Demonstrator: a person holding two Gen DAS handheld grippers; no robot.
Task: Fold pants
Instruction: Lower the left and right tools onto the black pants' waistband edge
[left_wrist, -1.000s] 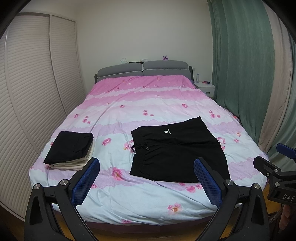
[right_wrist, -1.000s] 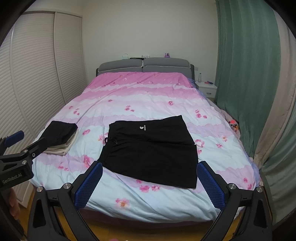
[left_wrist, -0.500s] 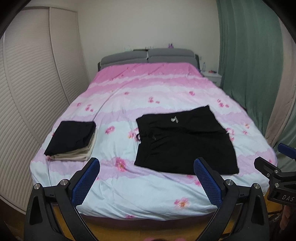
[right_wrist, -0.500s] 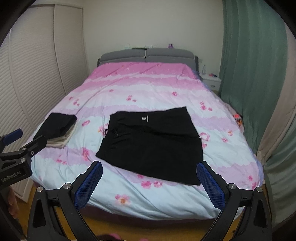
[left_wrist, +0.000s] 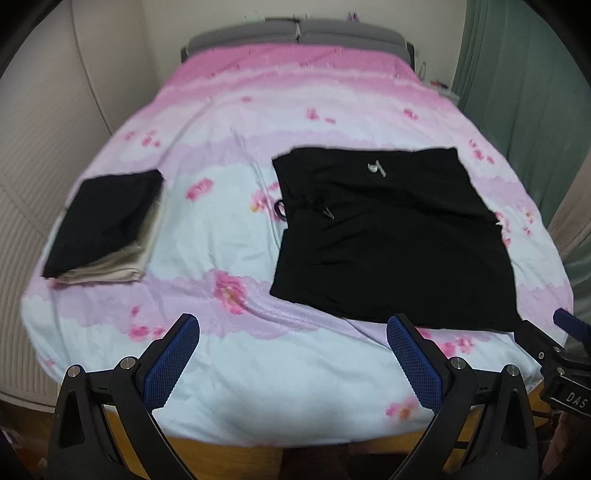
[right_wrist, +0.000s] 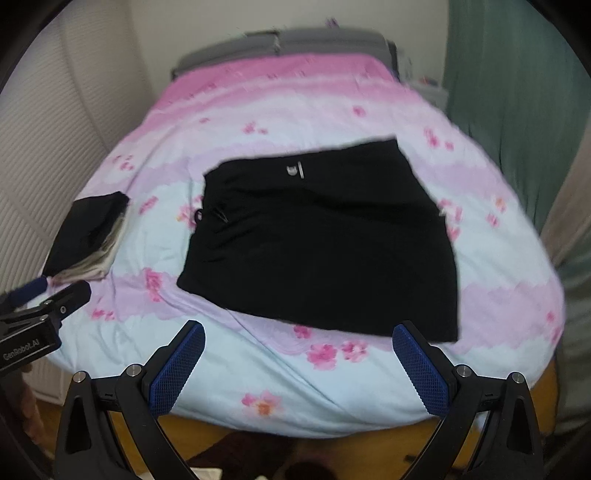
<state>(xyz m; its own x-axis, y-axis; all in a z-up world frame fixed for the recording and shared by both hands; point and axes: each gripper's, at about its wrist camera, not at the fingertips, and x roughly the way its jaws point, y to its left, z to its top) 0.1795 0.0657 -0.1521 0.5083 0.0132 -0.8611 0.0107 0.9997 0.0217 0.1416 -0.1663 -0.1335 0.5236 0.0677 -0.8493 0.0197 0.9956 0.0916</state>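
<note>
We hold both claws spread wide and empty above the foot of the bed (left_wrist: 295, 398): the left claw (left_wrist: 293, 354) hangs over the pale blue part of the quilt, the right claw (right_wrist: 297, 356) just short of the near hem of the black pants (right_wrist: 321, 243). The pants lie flat on the quilt, right of the middle, with the waistband and its drawstring (left_wrist: 282, 210) to our left and the leg ends to our right. A finished stack of folded clothes (left_wrist: 107, 225) sits well apart at the left edge.

As we judge it, the step in hand is the reach for the first fold. To do it well, we would bring each claw low to one corner of the same edge, pinch only the cloth and not the quilt beneath, lift both together and level, and lay the edge over squarely so no wrinkle is trapped. The drawstring should be tucked in first.

For writing, the left claw's body reads "GenRobot.AI" (right_wrist: 20, 349), the right one shows "DAS" (left_wrist: 576, 398), cut off. A small pale logo (right_wrist: 293, 170) marks the pants, too blurred to read.
</note>
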